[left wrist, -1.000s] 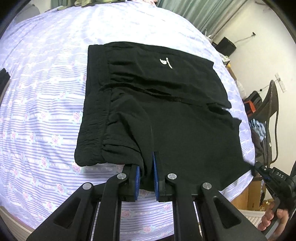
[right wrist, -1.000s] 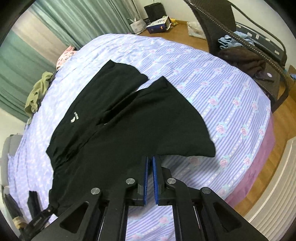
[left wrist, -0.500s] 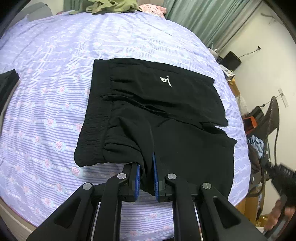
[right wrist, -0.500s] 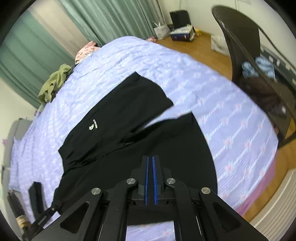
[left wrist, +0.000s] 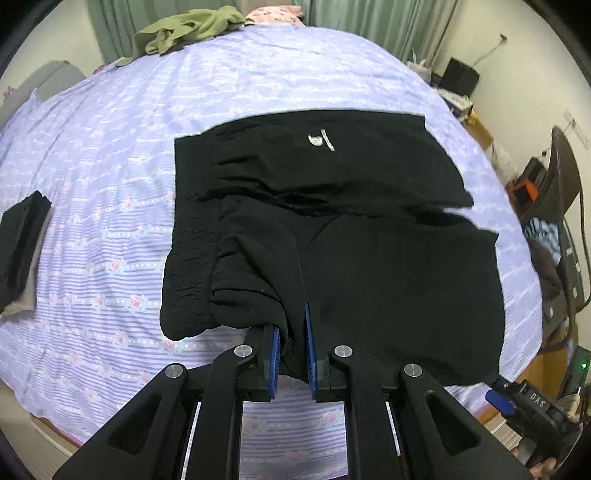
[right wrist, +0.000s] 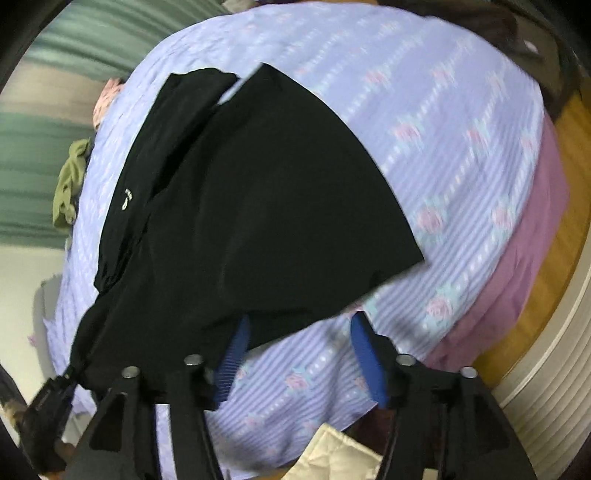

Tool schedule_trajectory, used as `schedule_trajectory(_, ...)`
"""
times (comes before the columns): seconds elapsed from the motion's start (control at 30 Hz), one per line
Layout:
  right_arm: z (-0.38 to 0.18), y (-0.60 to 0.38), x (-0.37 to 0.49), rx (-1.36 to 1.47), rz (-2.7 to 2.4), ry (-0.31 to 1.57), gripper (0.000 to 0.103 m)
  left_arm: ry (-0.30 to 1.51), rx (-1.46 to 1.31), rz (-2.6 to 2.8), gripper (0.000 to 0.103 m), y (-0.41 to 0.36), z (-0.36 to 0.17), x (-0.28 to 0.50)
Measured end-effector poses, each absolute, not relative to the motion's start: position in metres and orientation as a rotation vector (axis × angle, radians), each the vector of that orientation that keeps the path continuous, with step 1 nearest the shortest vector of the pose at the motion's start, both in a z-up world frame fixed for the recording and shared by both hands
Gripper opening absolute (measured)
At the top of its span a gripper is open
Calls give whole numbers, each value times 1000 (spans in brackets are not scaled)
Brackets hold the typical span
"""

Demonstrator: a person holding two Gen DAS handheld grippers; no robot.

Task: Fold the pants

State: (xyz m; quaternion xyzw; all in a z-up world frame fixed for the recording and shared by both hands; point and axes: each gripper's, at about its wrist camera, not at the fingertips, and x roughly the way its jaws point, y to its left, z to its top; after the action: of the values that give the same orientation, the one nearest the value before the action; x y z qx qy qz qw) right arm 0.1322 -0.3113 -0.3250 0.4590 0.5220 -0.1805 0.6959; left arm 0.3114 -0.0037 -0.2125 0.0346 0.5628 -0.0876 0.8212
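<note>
Black shorts (left wrist: pixel 332 229) with a small white logo (left wrist: pixel 320 141) lie spread on the bed, waistband to the left, legs to the right. My left gripper (left wrist: pixel 291 332) is shut on the near corner of the waistband, with cloth bunched between its blue pads. In the right wrist view the shorts (right wrist: pixel 258 206) lie in front of my right gripper (right wrist: pixel 299 325), which is open; the near leg hem lies over its left finger (right wrist: pixel 240 336), nothing clamped. The right gripper also shows at the lower right of the left wrist view (left wrist: pixel 524 400).
The bed has a lilac striped flowered sheet (left wrist: pixel 110 155). A folded black garment (left wrist: pixel 22 236) lies at its left edge. Olive clothing (left wrist: pixel 184 29) and pink clothing (left wrist: pixel 273 14) lie at the far end. A chair with clothes (left wrist: pixel 554 236) stands right. Wood floor (right wrist: pixel 546 295) runs along the bed.
My right gripper has opened and let go of the leg hem, which now lies on the bed. My left gripper still holds the waistband corner, and its view has tilted upward.
</note>
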Motion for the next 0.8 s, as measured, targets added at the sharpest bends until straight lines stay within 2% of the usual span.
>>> schedule_trajectory(0.47,-383,-334,158,1031,-425,1238,62,1246,122,-137,13,-21,-232,312)
schedule_trajectory(0.5,-385,-334,161,1024,-421,1248,58,1253,113,-134,13,-19,-233,312)
schedule_trajectory(0.53,-384,-335,163,1010,-424,1254,43,1259,103,-130,13,-18,-234,312)
schedule_trajectory(0.57,-379,-336,165,990,-417,1254,35,1265,95,-123,13,-16,-235,312)
schedule_trajectory(0.6,-373,-336,169,969,-397,1251,14,1267,89,-121,13,-15,-235,312)
schedule_trajectory(0.63,-365,-337,173,950,-373,1242,8,1270,74,-119,13,-12,-235,312)
schedule_trajectory(0.8,-292,-346,205,849,-306,1103,7,1264,-5,-99,13,-1,-226,310)
